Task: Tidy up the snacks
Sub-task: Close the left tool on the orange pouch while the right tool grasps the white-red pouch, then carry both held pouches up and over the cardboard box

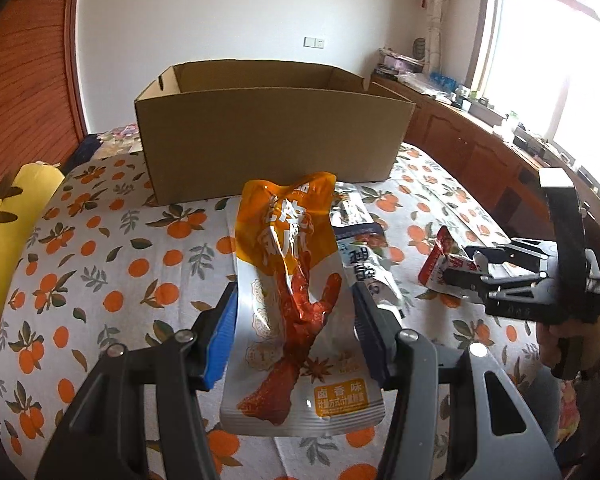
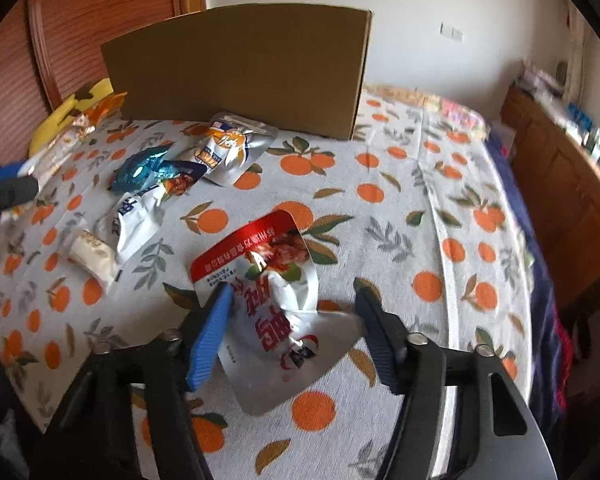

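The left claw holds an orange chicken-foot pouch above the bed, facing the cardboard box. The right claw stands wide around a red-and-white pouch. Both look light, crinkly and slippery; pinching across the flat middle seems safest.

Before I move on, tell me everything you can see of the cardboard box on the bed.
The cardboard box is plain brown, rectangular and open at the top, its flaps not sticking up. Only bare inner walls show; its floor is hidden. A slot is cut in its left end wall. It stands upright on the orange-print bedcover, towards the wall. A silver and orange snack packet lies at the foot of its near wall; whether they touch is unclear. Neither gripper touches it.
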